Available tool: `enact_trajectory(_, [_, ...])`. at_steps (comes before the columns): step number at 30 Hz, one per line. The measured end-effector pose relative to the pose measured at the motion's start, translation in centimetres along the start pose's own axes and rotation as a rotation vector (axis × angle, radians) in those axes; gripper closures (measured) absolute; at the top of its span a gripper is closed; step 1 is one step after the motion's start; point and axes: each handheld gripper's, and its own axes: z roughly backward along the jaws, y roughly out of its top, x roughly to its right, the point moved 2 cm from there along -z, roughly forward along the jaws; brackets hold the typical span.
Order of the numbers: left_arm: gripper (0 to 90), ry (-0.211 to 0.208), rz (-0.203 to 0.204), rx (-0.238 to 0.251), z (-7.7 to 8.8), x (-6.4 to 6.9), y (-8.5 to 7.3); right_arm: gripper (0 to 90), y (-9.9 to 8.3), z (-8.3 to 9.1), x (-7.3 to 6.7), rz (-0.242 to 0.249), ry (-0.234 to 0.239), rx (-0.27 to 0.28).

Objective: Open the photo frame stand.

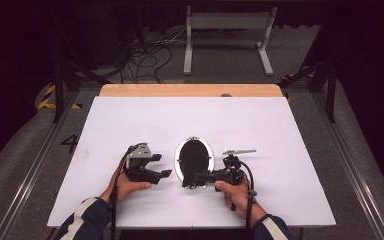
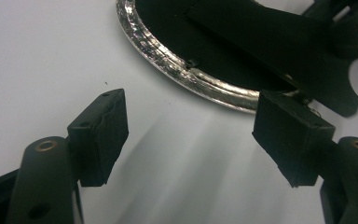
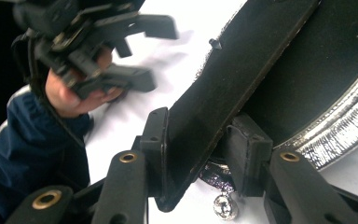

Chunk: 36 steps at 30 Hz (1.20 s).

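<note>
The oval picture frame (image 1: 195, 159) lay face down mid-table between the left gripper (image 1: 162, 165) and right gripper (image 1: 189, 179). In the left gripper view, empty jaws stood open beside its silver rim (image 2: 186, 77). In the right gripper view, jaws clamped the black easel stand (image 3: 223, 88), apparently half raised, the frame not yet upright.

Oval frame (image 1: 194, 159) lies flat near the middle of the surface (image 1: 260, 125), toward its near edge. Frame's stand flap (image 3: 223, 88) sits on its back, upward. Left tongs (image 1: 163, 165) just left of the frame, apart from it. Right tongs (image 1: 189, 179) at the frame's near end, one jaw each side of the flap. Small metal piece (image 1: 238, 151) right of the frame, behind the right tongs.
</note>
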Motion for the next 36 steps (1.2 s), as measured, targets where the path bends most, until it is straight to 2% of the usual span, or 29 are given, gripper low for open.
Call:
enact_trajectory(1, [25.7,-0.021,0.026,0.011,-0.2,-0.2,0.2,63.5,0.0,0.0,-0.1,0.033,-0.001,0.002])
enact_trajectory(3, [24.4,-0.051,0.037,0.025,-0.4,-0.8,0.4,63.9,0.0,0.1,-0.4,0.088,-0.007,0.000])
enact_trajectory(4, [24.2,-0.080,0.053,0.021,-0.7,-0.9,0.5,64.4,0.0,0.1,-0.5,0.117,-0.010,0.000])
enact_trajectory(5, [23.6,-0.089,0.050,0.017,-0.9,-0.9,0.6,65.4,-0.1,0.2,-0.7,0.151,-0.016,-0.001])
enact_trajectory(8, [23.5,-0.110,0.046,0.015,-1.3,-0.5,0.9,66.2,-0.2,0.3,-1.1,0.210,-0.021,-0.001])
enact_trajectory(11, [24.7,-0.136,0.025,0.009,-1.7,-0.1,1.2,66.2,-0.2,0.3,-1.2,0.232,-0.028,-0.001])
enact_trajectory(13, [27.7,-0.154,0.034,0.012,-2.1,0.2,1.3,66.2,-0.2,0.3,-1.3,0.254,-0.029,0.000])
enact_trajectory(17, [33.9,-0.185,0.018,0.020,-2.3,0.6,1.6,66.3,-0.4,0.4,-1.5,0.285,-0.041,0.001])
enact_trajectory(19, [41.9,-0.192,0.045,0.030,-2.3,0.6,1.5,66.4,-0.4,0.5,-1.6,0.285,-0.041,-0.001])
enact_trajectory(20, [44.9,-0.208,0.072,0.038,-2.3,0.7,1.3,66.4,-0.5,0.5,-1.6,0.286,-0.043,-0.001])
enact_trajectory(21, [46.3,-0.205,0.077,0.046,-2.4,0.8,1.3,66.6,-0.5,0.6,-1.7,0.287,-0.046,-0.001])
enact_trajectory(25, [50.1,-0.186,0.030,0.057,-2.2,1.3,1.7,66.6,-0.6,0.8,-1.4,0.280,-0.054,-0.009])
enact_trajectory(27, [52.3,-0.181,0.029,0.061,-2.1,1.5,1.7,67.8,-0.6,0.9,-1.3,0.278,-0.059,-0.008])
enact_trajectory(28, [53.5,-0.167,-0.002,0.073,-1.9,1.6,2.0,68.5,-0.6,1.0,-1.3,0.282,-0.066,-0.008])
enact_trajectory(31, [55.9,-0.134,-0.045,0.084,-1.6,2.0,2.5,71.5,-0.4,1.1,-1.2,0.285,-0.084,-0.003])
enact_trajectory(36, [59.6,-0.091,-0.095,0.103,-1.5,2.4,3.2,75.4,-0.1,1.2,-0.8,0.274,-0.113,0.011])
